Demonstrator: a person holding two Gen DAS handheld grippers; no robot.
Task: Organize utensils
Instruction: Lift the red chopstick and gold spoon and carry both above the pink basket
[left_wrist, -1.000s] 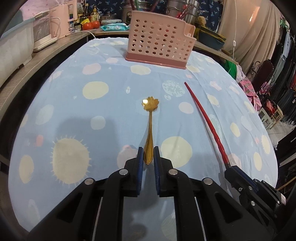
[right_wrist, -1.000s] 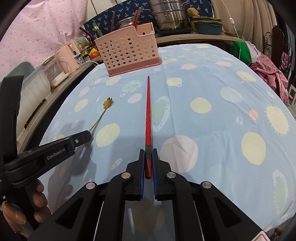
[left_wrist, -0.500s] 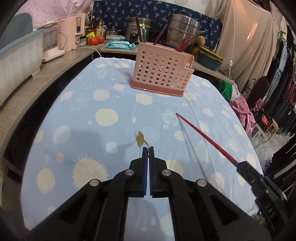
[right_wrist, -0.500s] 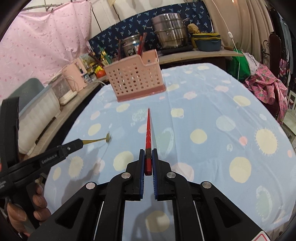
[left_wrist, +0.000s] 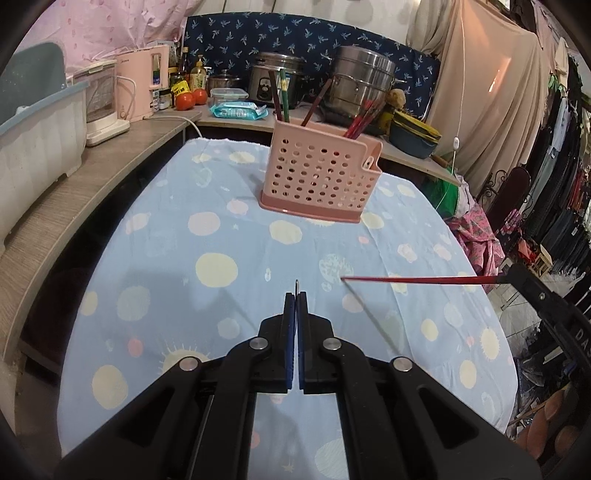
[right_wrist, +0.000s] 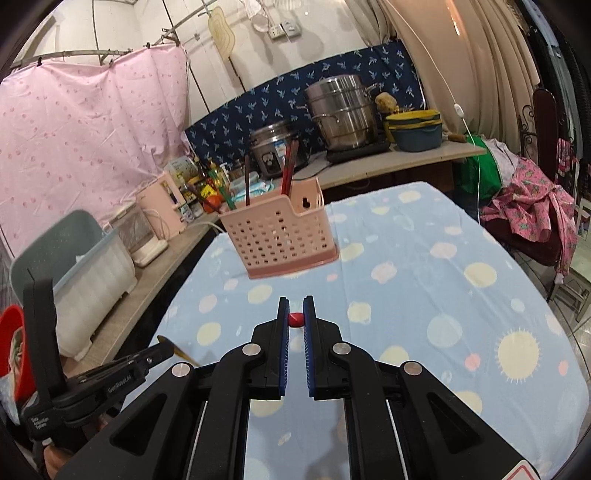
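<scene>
My left gripper (left_wrist: 295, 295) is shut on a gold spoon (left_wrist: 296, 285), seen edge-on just past the fingertips, held above the table. The same spoon (right_wrist: 181, 352) sticks out of that gripper in the right wrist view. My right gripper (right_wrist: 295, 301) is shut on a red chopstick (right_wrist: 295, 319), seen end-on; in the left wrist view the chopstick (left_wrist: 413, 280) points left, level in the air. The pink perforated utensil basket (left_wrist: 319, 177) stands at the far end of the table and holds several chopsticks. It also shows in the right wrist view (right_wrist: 280, 236).
The table has a light blue dotted cloth (left_wrist: 221, 266). A wooden counter (left_wrist: 74, 199) runs along the left with a grey bin (left_wrist: 33, 147) and appliances. Pots (left_wrist: 362, 81) stand behind the basket. Clothes (left_wrist: 554, 206) hang at the right.
Both grippers have lifted their utensils off the cloth and raised them. The spoon now shows edge-on and the chopstick hangs level in the air. Both views now look toward the basket.
</scene>
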